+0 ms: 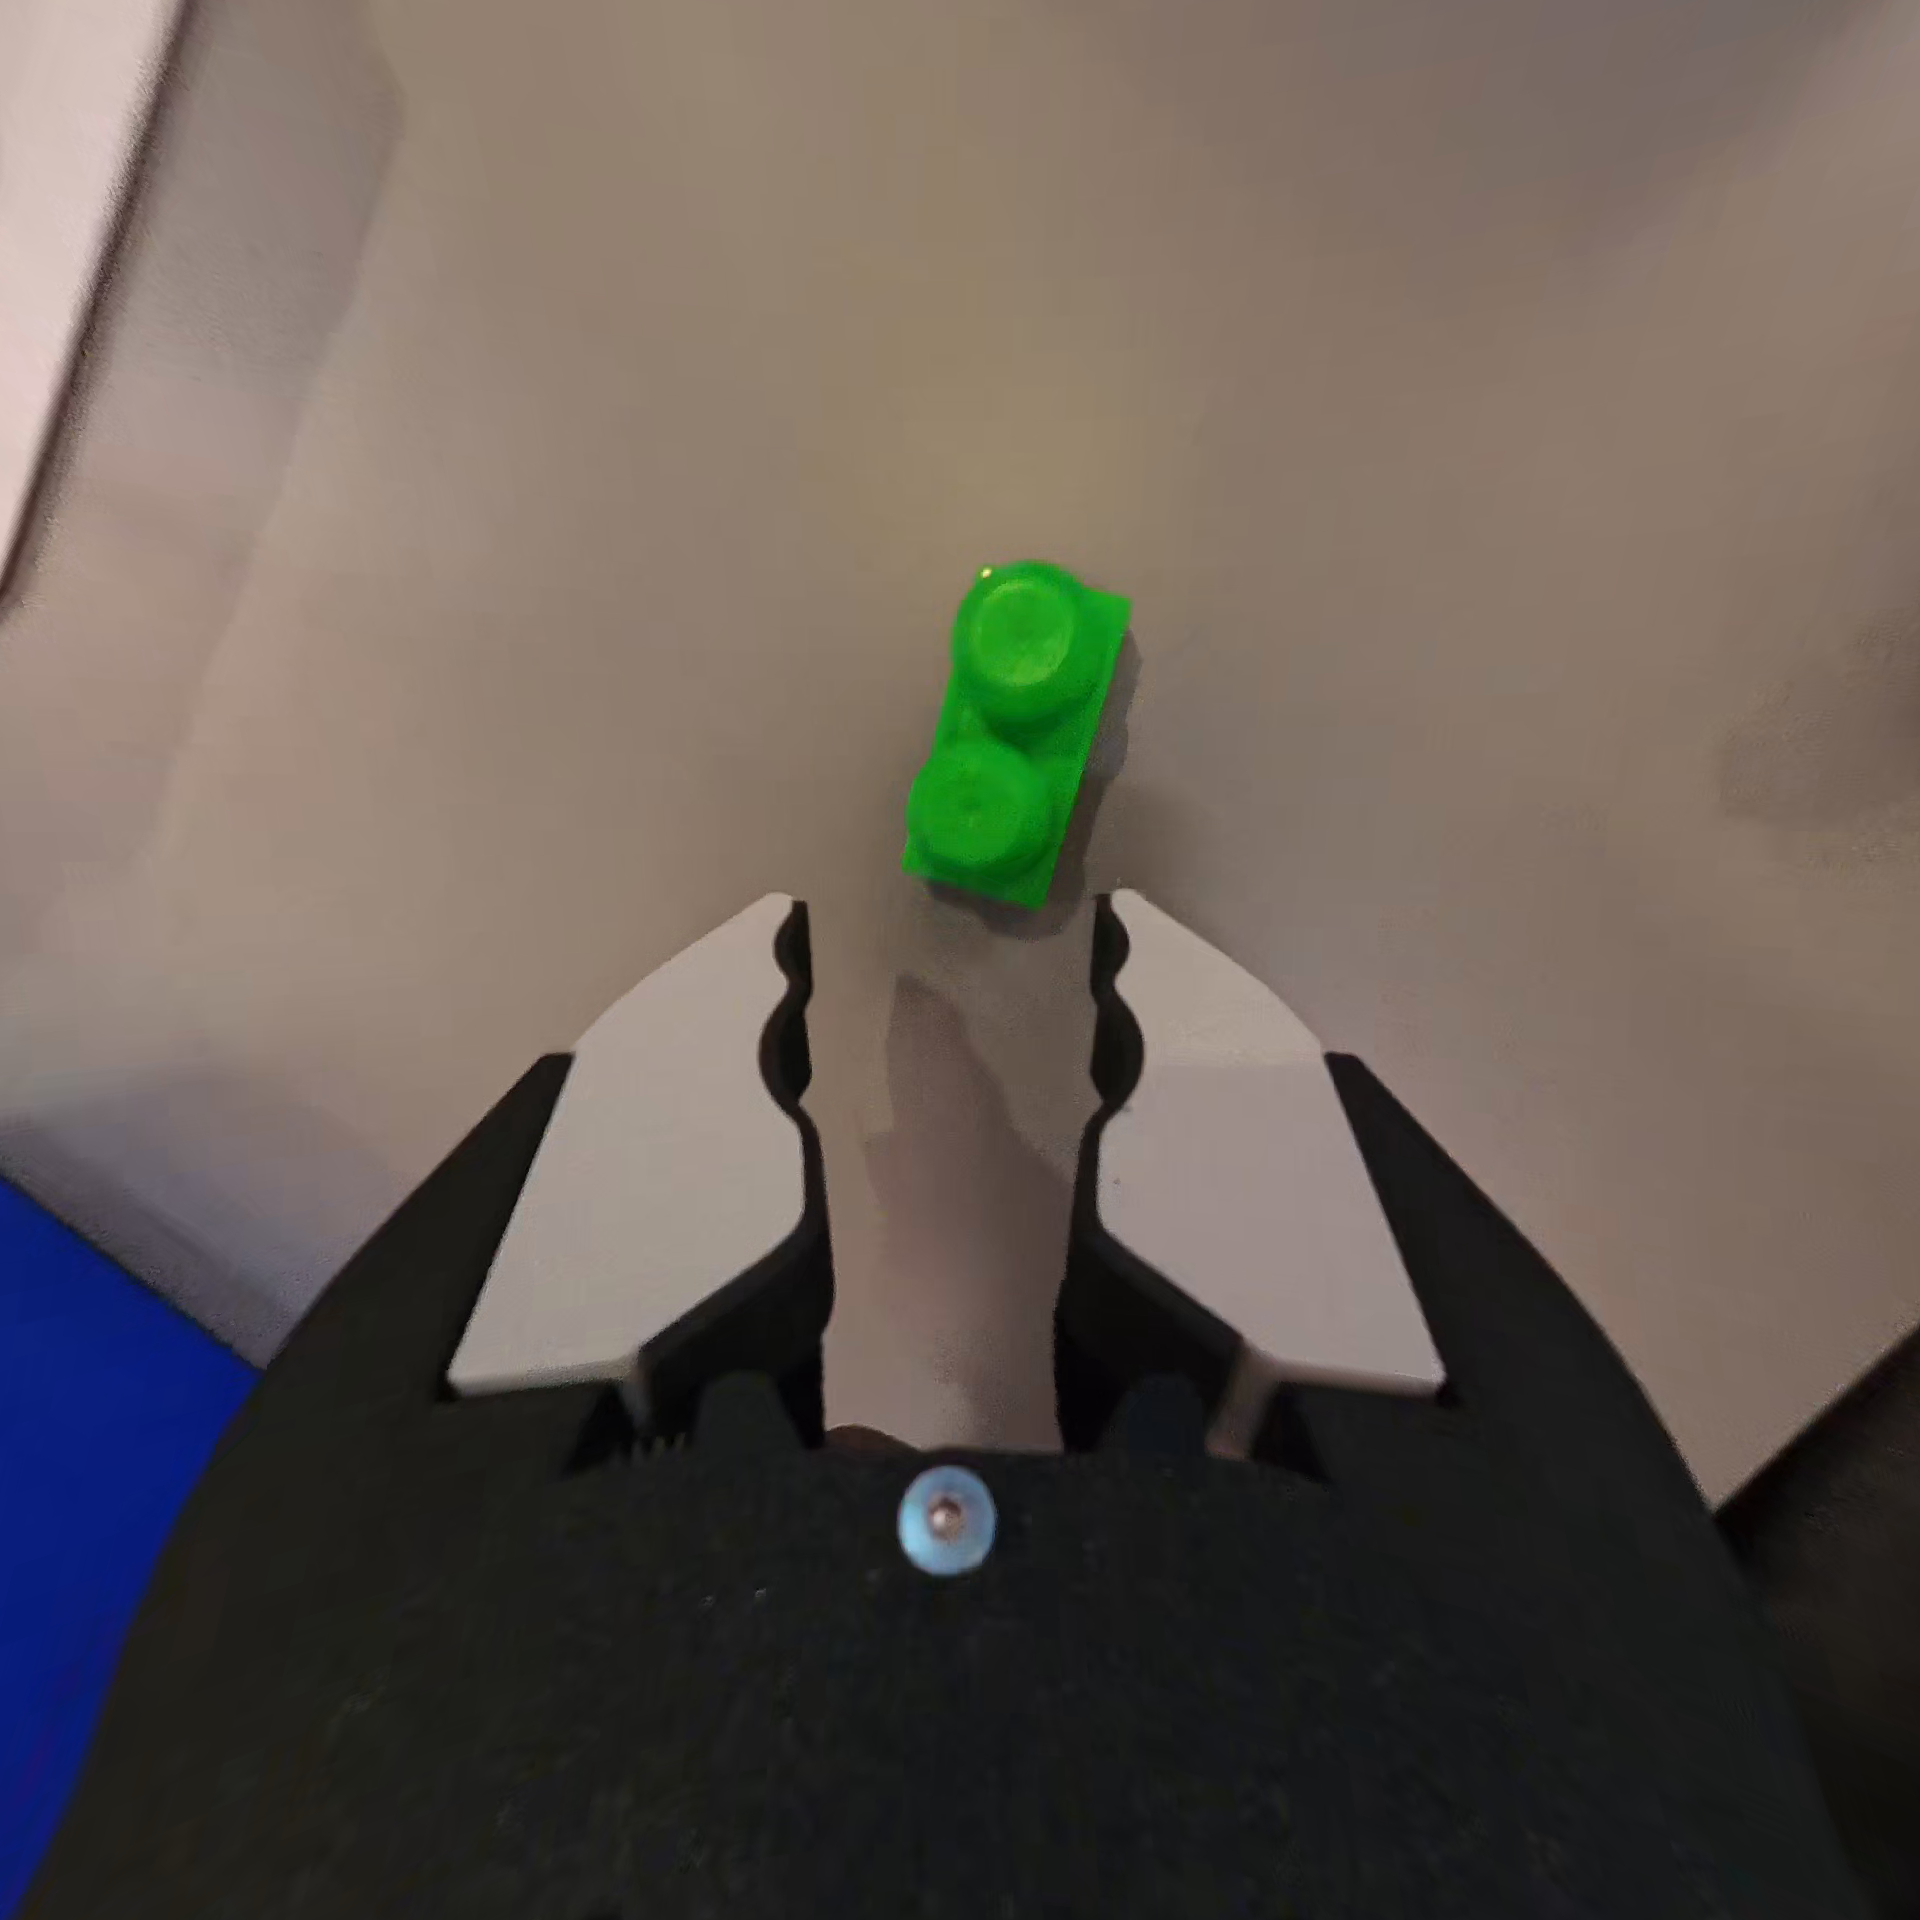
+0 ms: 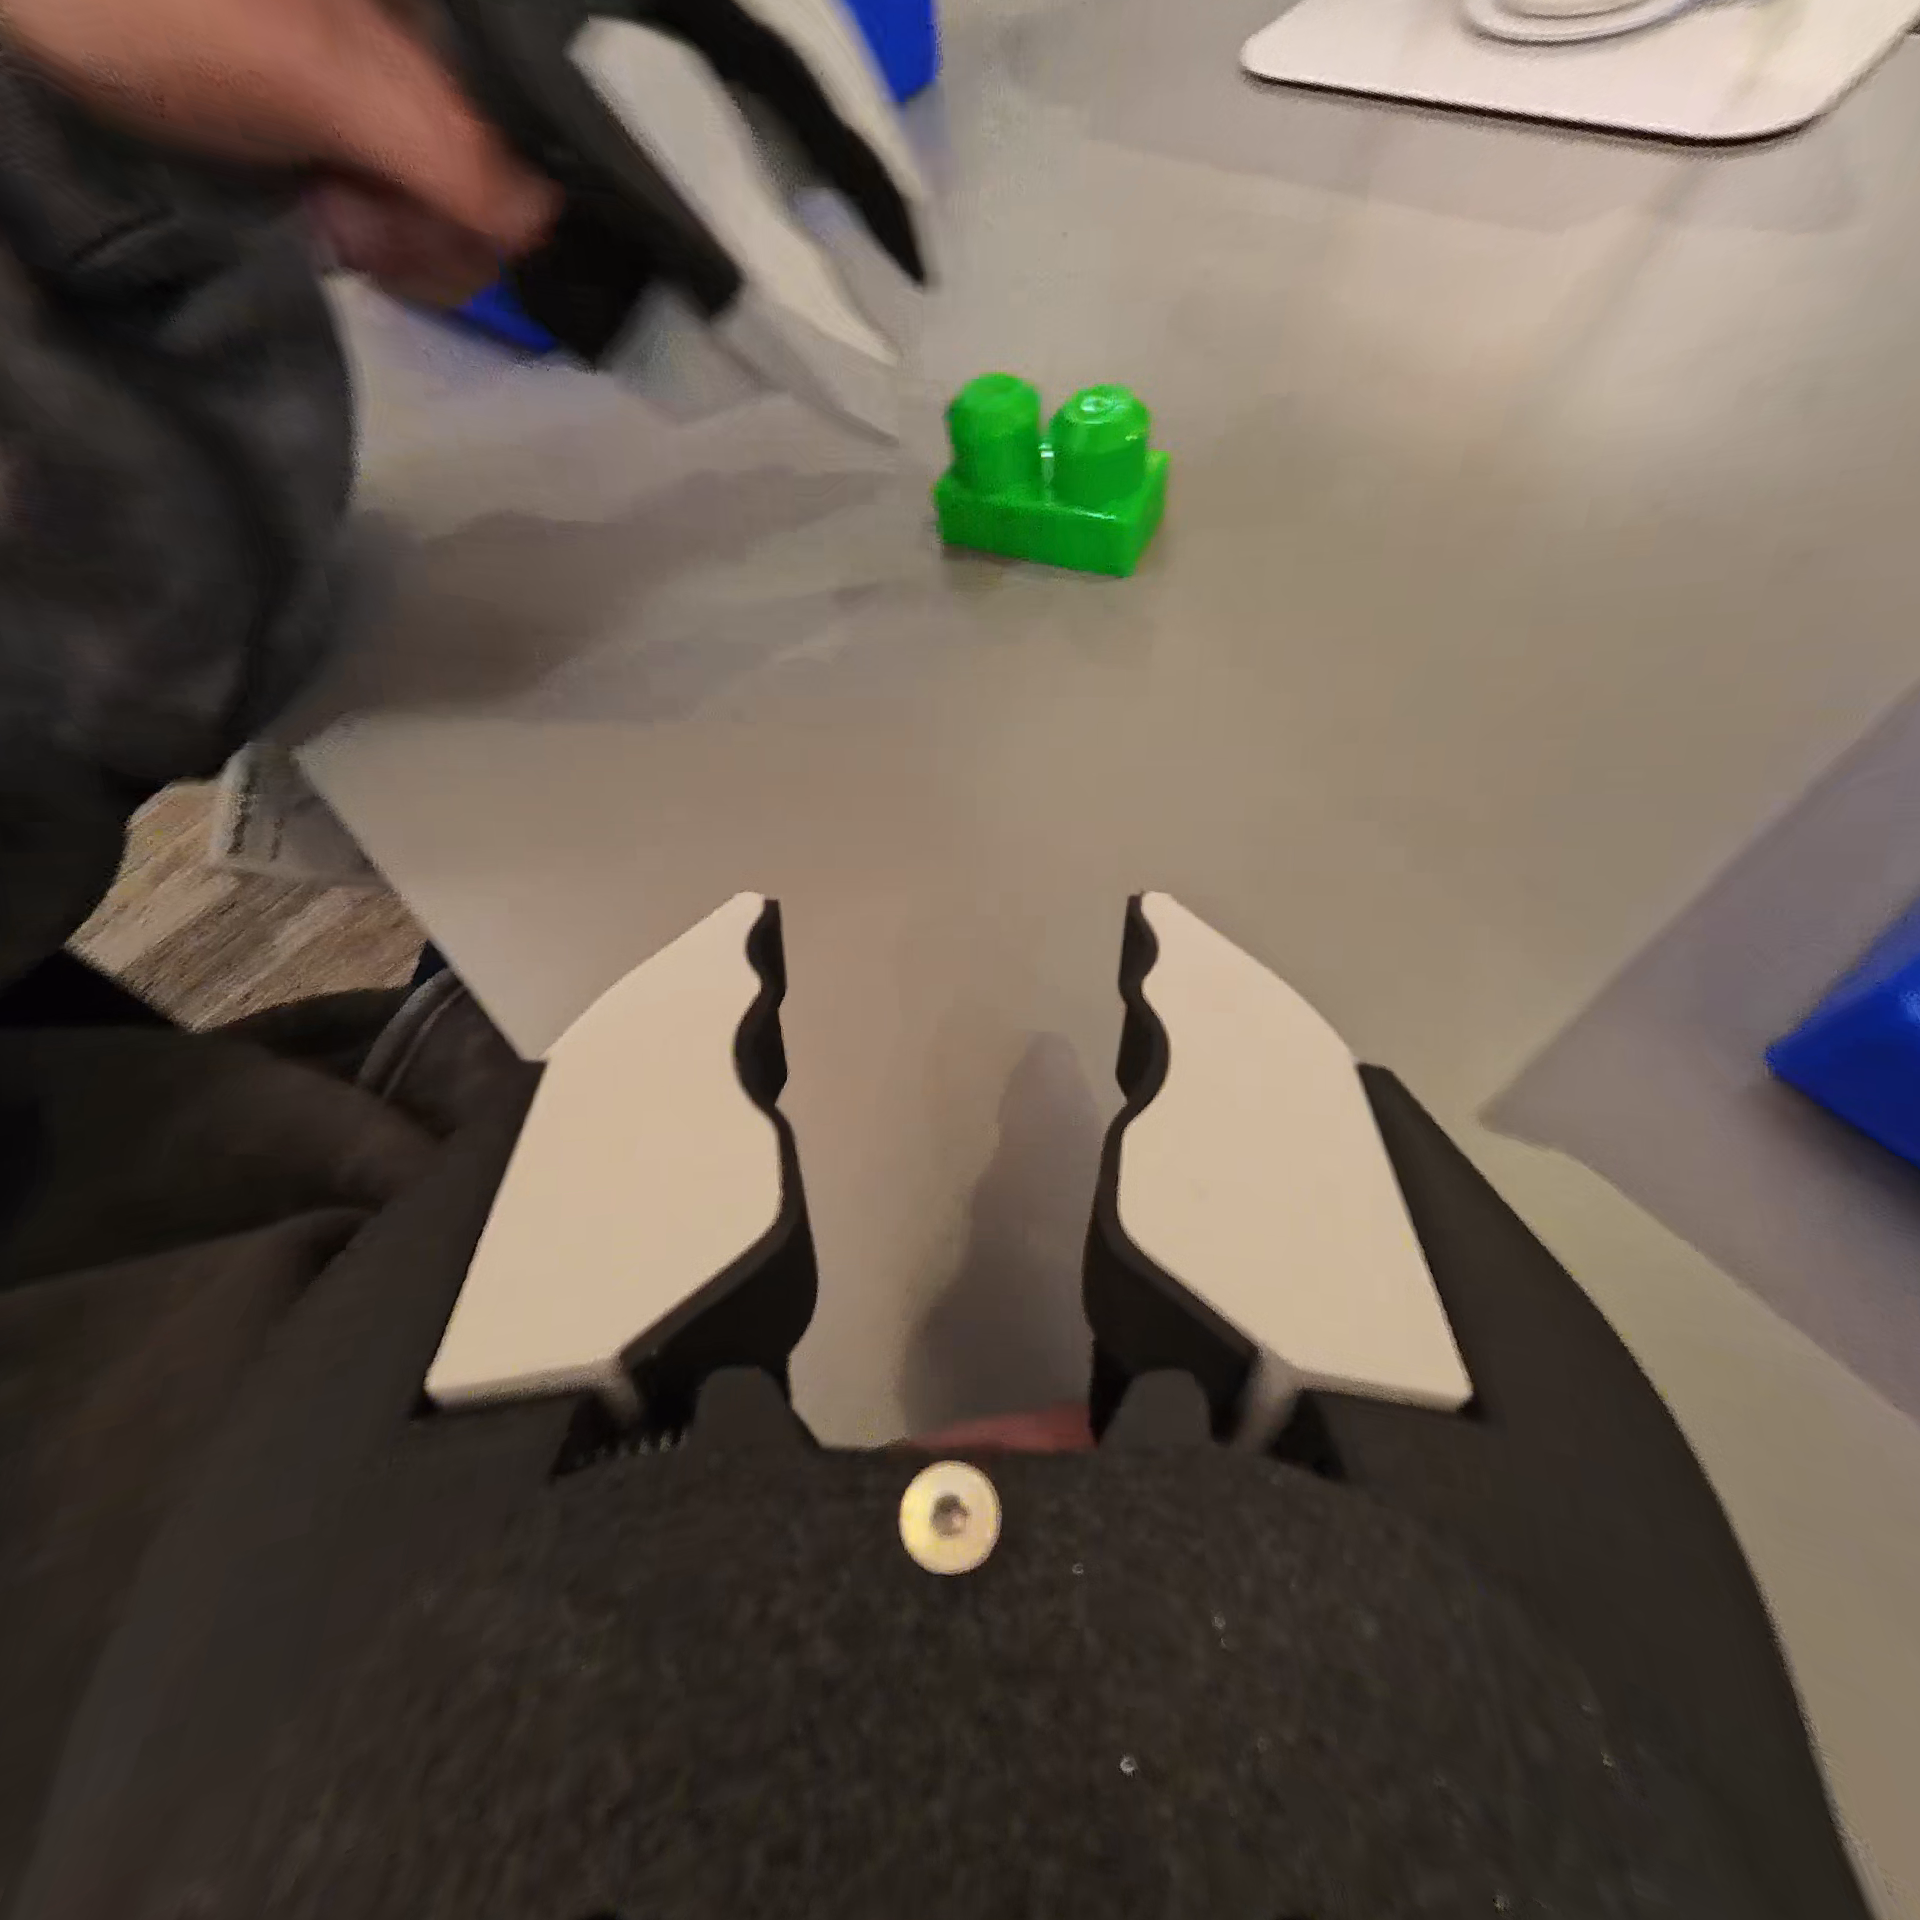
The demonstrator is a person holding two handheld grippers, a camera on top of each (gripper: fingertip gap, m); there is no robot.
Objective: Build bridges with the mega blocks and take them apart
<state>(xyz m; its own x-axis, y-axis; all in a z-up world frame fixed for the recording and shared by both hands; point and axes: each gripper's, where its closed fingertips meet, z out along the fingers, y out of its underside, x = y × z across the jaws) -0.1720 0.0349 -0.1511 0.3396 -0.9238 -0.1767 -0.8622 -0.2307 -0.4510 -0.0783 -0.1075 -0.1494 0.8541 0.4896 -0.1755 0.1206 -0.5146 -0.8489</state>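
In the left wrist view, the green block (image 1: 1013, 743) is seen on the grey table (image 1: 520, 623), studs up, just ahead of the left gripper (image 1: 948, 914) and slightly right of its centre line; its long axis runs nearly along the fingers, tilted a little. The jaws are held apart, empty. In the right wrist view, the block (image 2: 1051, 478) lies well ahead of the right gripper (image 2: 951, 914), long side across, whose jaws are also spread and empty. The left gripper (image 2: 831, 187) is judged nearer.
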